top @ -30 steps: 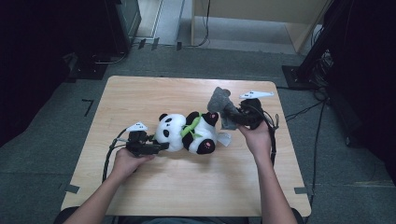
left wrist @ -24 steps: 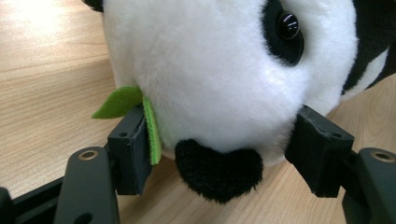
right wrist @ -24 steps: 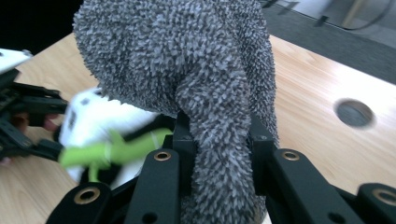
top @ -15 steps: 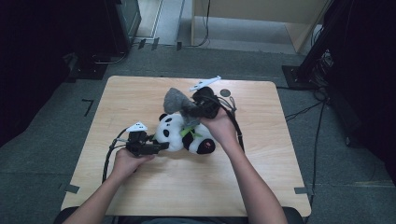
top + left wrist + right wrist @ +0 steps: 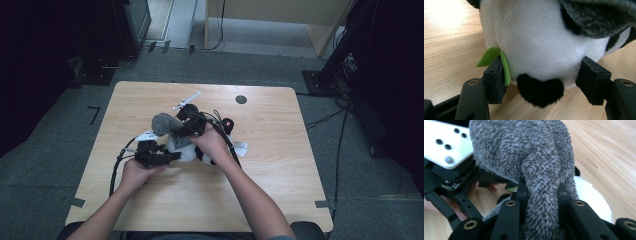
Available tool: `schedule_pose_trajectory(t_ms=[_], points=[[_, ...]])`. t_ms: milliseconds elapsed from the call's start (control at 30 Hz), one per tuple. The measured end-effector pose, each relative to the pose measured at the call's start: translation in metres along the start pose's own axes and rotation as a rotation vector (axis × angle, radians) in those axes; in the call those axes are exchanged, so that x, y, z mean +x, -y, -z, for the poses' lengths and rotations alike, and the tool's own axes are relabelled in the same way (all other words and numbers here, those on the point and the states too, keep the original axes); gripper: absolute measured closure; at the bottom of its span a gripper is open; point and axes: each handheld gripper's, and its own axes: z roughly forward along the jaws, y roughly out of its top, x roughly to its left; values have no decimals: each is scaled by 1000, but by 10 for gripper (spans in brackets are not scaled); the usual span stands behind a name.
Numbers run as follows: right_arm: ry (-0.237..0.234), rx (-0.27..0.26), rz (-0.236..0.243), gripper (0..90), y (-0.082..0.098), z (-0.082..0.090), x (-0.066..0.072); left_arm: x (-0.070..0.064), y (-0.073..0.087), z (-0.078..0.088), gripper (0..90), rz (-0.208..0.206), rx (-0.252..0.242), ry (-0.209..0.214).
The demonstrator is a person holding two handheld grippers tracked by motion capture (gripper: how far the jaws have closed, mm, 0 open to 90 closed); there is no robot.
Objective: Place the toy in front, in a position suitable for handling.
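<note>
On the wooden table (image 5: 280, 165) lies a panda plush (image 5: 539, 47), near the middle and a little toward the person's left. The left gripper (image 5: 172, 156) has its jaws on either side of the panda's white head, the pads pressing into the fur beside a green felt leaf (image 5: 489, 56). The right gripper (image 5: 541, 195) pinches a bunched grey fuzzy cloth (image 5: 529, 157) firmly between its jaws and holds it just above the panda, over the left gripper's white plate (image 5: 442, 142)

My left gripper (image 5: 172, 156) presses its jaws half-closed; my right gripper (image 5: 186, 131) is clamped, forearm crossing inward.
</note>
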Motion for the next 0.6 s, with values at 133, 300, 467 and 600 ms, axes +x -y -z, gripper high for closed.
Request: schedule_pose_trajectory(t_ms=[133, 300, 467, 600], points=[[-1, -32, -37, 731, 5, 7, -14, -1, 0, 0, 327, 0, -4, -2], [39, -37, -59, 729, 11, 18, -26, 0, 0, 0, 331, 0, -2, -3], [82, -30, -105, 729, 21, 30, -41, 0, 0, -1, 333, -4, 0, -4], [96, -32, -141, 729, 29, 38, -54, 0, -1, -1, 333, 1, -2, -3]])
